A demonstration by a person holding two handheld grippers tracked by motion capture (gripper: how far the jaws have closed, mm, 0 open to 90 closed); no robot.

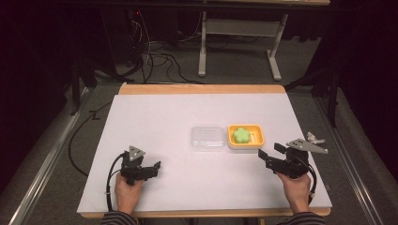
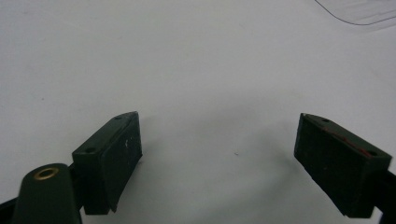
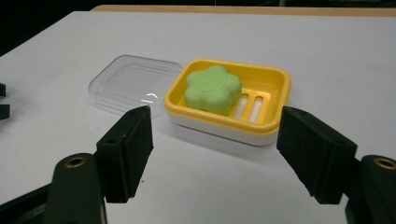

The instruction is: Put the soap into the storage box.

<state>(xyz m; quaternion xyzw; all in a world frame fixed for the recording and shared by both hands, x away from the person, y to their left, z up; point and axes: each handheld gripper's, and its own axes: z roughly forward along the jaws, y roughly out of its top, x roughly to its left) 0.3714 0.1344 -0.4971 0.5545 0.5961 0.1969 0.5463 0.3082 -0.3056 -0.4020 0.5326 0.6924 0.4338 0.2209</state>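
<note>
A yellow soap dish (image 1: 231, 136) on a white base stands right of the table's middle, with a green flower-shaped soap (image 1: 241, 135) lying inside it. Its clear lid (image 1: 207, 137) lies flat on the table just left of the dish. My right gripper (image 1: 271, 152) hovers low at the near right, open and empty, pointing at the dish (image 3: 275, 81) and soap (image 3: 212, 88), short of both. The lid (image 3: 130, 84) is to their left. My left gripper (image 1: 152, 169) rests at the near left, open (image 2: 219, 121) over bare table, nothing between its pads.
A white sheet (image 1: 164, 117) covers the wooden table. A corner of the clear lid (image 2: 364, 11) shows far off in the left gripper view. Dark floor, cables and a table frame (image 1: 239, 28) lie beyond the far edge.
</note>
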